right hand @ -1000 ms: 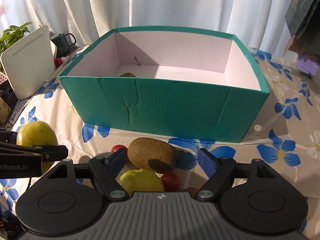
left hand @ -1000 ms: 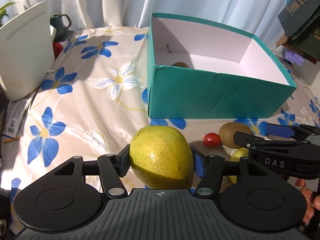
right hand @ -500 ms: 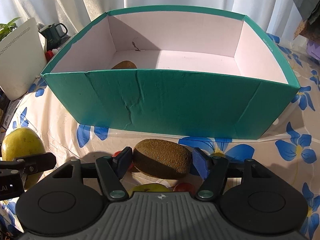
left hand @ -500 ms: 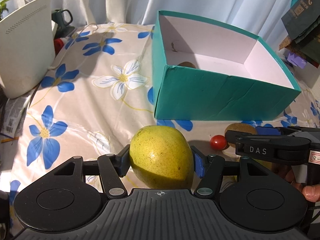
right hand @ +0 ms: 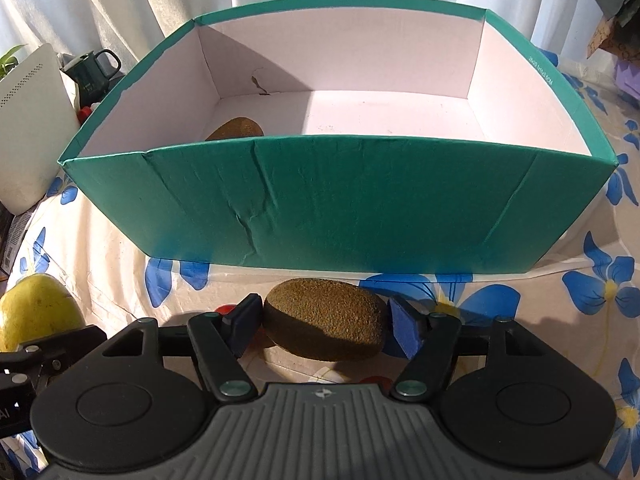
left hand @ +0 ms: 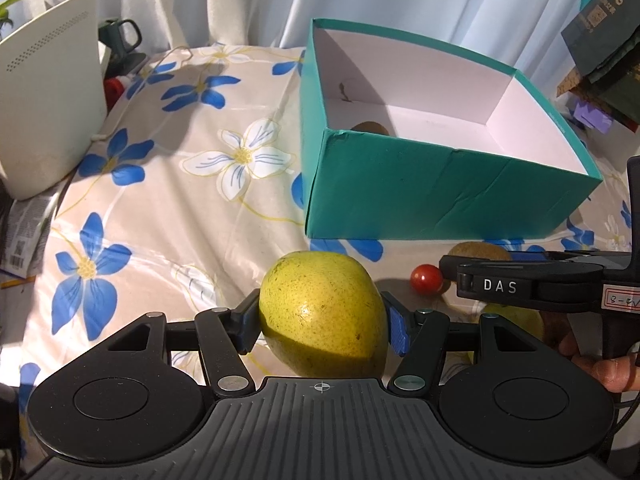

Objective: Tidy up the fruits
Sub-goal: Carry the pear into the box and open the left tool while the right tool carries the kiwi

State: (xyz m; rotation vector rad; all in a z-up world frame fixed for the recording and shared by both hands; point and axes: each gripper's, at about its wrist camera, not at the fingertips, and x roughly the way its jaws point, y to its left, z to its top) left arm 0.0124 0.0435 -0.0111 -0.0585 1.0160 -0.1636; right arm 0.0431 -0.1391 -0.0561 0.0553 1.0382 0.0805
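Observation:
My left gripper (left hand: pixel 322 322) is shut on a yellow-green pear (left hand: pixel 320 312), held just above the flowered cloth; the same pear (right hand: pixel 36 312) shows at the far left of the right wrist view. My right gripper (right hand: pixel 326 326) has its blue pads against both ends of a brown kiwi (right hand: pixel 324 324) in front of the teal box (right hand: pixel 340 200). In the left wrist view that kiwi (left hand: pixel 478 250) peeks out behind the right gripper's arm. A second kiwi (right hand: pixel 236 130) lies inside the box at its left wall.
A red cherry tomato (left hand: pixel 427 278) and another yellow-green fruit (left hand: pixel 516 320) lie by the right gripper. A white curved device (left hand: pixel 44 112) and a dark green mug (left hand: pixel 120 36) stand far left. Dark bags (left hand: pixel 600 40) are stacked at the right. Curtains hang behind.
My right gripper moved forward and down over the kiwi and its jaws narrowed onto it; the box now looms closer. The left gripper and its pear stayed put.

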